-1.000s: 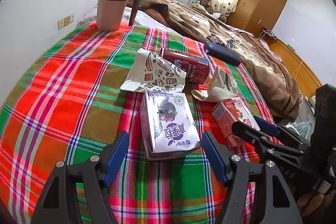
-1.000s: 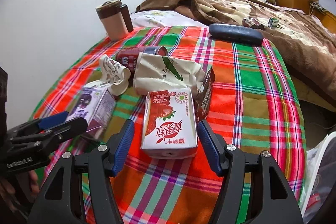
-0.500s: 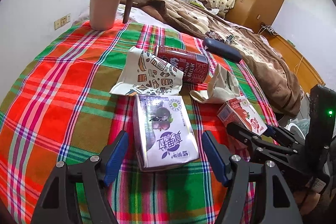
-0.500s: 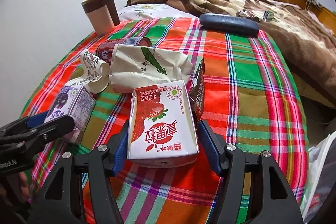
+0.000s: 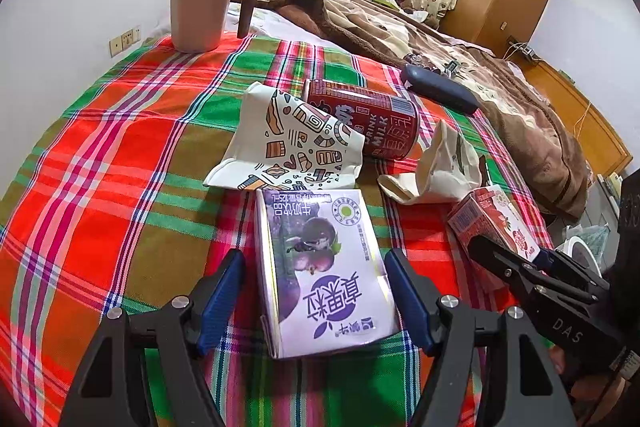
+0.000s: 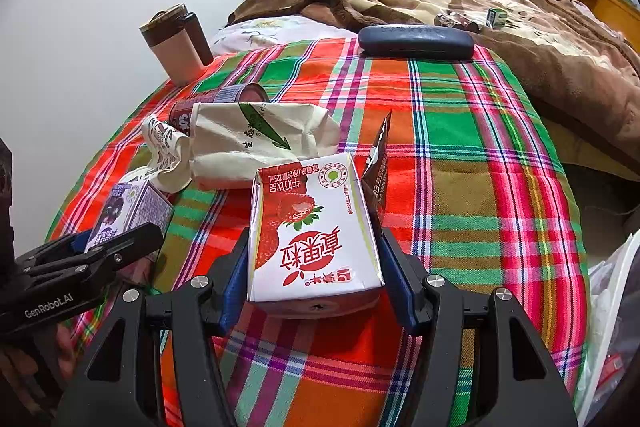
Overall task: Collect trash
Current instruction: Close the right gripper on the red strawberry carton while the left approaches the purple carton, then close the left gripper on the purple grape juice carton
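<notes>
One red can (image 6: 218, 99) half hidden behind crumpled white bag (image 6: 256, 143).

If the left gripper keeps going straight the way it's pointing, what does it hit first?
Most likely the purple milk carton, already lying between the open fingers of the left gripper; past it lies the patterned paper cup.

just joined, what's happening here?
A person is clearing trash off a plaid cloth with a gripper in each hand. The right gripper has the red carton between its fingers, pads at its sides. The left gripper straddles the purple carton, with a gap showing on both sides, so not gripped yet. A lying can and two crushed paper cups wait behind. Both cartons look to be on the cloth.
</notes>
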